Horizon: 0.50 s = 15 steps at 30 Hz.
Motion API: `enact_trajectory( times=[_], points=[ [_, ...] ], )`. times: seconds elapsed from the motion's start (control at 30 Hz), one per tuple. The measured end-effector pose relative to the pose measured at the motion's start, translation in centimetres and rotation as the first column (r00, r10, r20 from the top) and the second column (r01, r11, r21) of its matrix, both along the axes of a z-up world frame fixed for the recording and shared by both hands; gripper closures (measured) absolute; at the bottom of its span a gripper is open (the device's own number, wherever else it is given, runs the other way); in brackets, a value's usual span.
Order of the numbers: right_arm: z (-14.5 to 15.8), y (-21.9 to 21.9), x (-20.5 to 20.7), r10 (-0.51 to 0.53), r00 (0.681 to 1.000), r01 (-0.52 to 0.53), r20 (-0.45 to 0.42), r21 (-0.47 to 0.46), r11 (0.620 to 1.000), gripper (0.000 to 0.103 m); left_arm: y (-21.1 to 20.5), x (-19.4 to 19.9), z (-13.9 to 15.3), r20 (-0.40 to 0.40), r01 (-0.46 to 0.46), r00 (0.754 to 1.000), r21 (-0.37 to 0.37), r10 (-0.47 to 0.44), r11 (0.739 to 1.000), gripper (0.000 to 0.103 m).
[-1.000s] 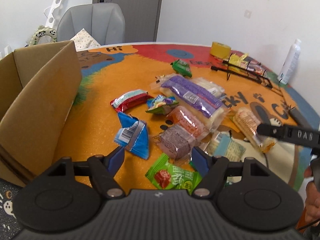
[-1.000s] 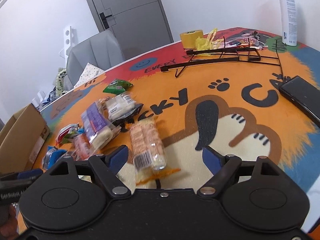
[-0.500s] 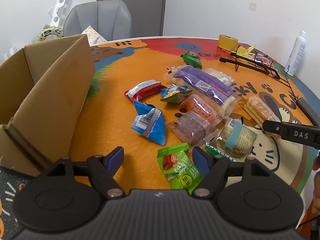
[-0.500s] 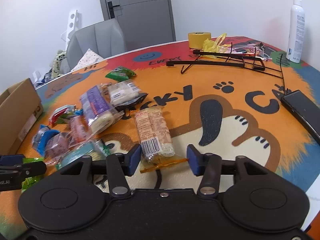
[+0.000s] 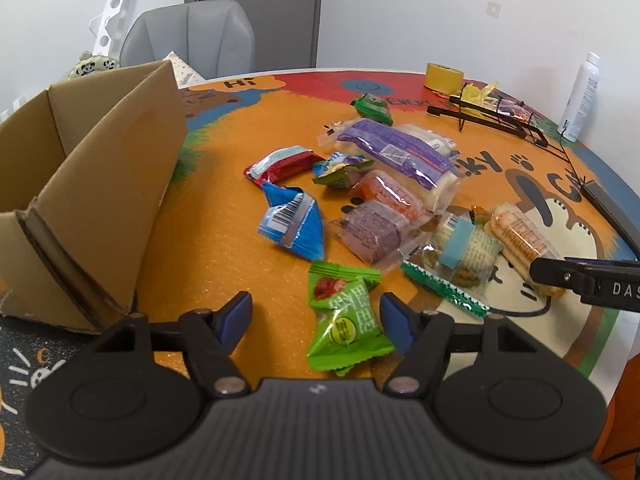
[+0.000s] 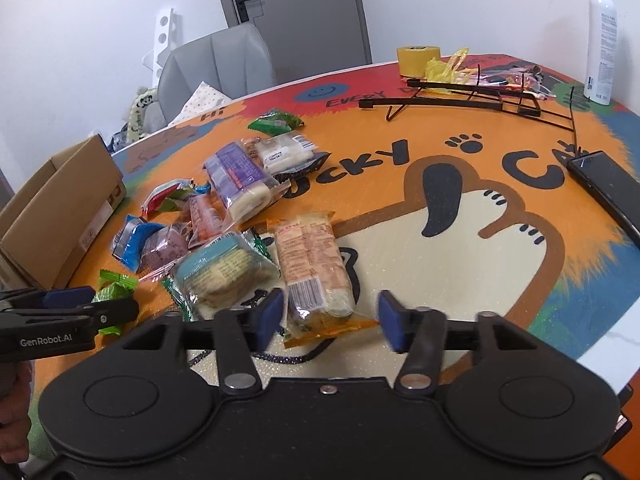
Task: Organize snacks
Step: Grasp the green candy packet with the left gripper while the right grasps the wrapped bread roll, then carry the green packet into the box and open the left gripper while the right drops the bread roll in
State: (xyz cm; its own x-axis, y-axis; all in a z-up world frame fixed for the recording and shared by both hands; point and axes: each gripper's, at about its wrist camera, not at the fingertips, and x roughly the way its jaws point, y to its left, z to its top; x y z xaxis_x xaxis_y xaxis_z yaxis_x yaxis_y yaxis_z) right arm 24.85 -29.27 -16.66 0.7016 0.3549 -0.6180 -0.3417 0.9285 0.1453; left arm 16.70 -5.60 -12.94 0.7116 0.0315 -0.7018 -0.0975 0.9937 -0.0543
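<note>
Pulling back, both spread tongs now straddle snacks: left tongs [image 5: 316, 316] frame the green packet [image 5: 346, 326], right tongs [image 6: 330, 316] reopen around the wafer pack [image 6: 314, 276] at twelve o'clock; grasps look imminent.

table mat [image 6: 460, 216]: "HI" at 11 o'clock, "EVERY D…" at 12, "…UCKY" mid-mat, "CA…" at 2, partly hidden | left gripper [image 6: 70, 304] side: "GenRobot.AI" | right gripper [image 5: 552, 276] side: "DAS…", cut off at 3 o'clock | green snack packet [image 5: 346, 322]: print too blurred to read
</note>
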Motion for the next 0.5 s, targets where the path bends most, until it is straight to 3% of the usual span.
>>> enact_trajectory(
  times=[0.07, 0.23, 0.27, 0.37, 0.47, 0.5],
  points=[
    [0.1, 0.2, -0.1, -0.011, 1.000, 0.011, 0.019, -0.012, 1.000, 0.037, 0.0, -0.2, -0.1, 0.015, -0.006, 1.000, -0.003, 0.006, 1.000, 0.044],
    [0.1, 0.8, 0.6, -0.031, 0.999, 0.032, 0.036, -0.041, 0.999, 0.036, -0.2, -0.2, -0.1, 0.032, 0.003, 0.999, 0.011, -0.003, 1.000, 0.063],
    [-0.1, 1.1, 0.7, -0.028, 0.999, 0.030, 0.040, -0.056, 0.998, 0.036, -0.1, -0.2, -0.1, 0.034, 0.005, 0.999, 0.009, -0.005, 1.000, 0.070],
    [-0.7, 1.7, 0.7, -0.008, 0.999, 0.011, 0.042, -0.079, 0.997, 0.036, 0.4, -0.2, 0.0, 0.033, 0.001, 0.999, -0.025, 0.000, 1.000, 0.074],
    [-0.9, 2.1, 0.1, 0.003, 0.997, 0.006, 0.071, -0.135, 0.991, 0.054, 0.8, -0.2, 0.3, 0.033, -0.008, 0.999, -0.067, 0.010, 0.998, 0.076],
    [-0.8, 2.0, 0.0, 0.007, 0.997, 0.003, 0.072, -0.136, 0.991, 0.065, 0.8, -0.3, 0.5, 0.043, -0.007, 0.999, -0.069, 0.010, 0.998, 0.076]
  ],
)
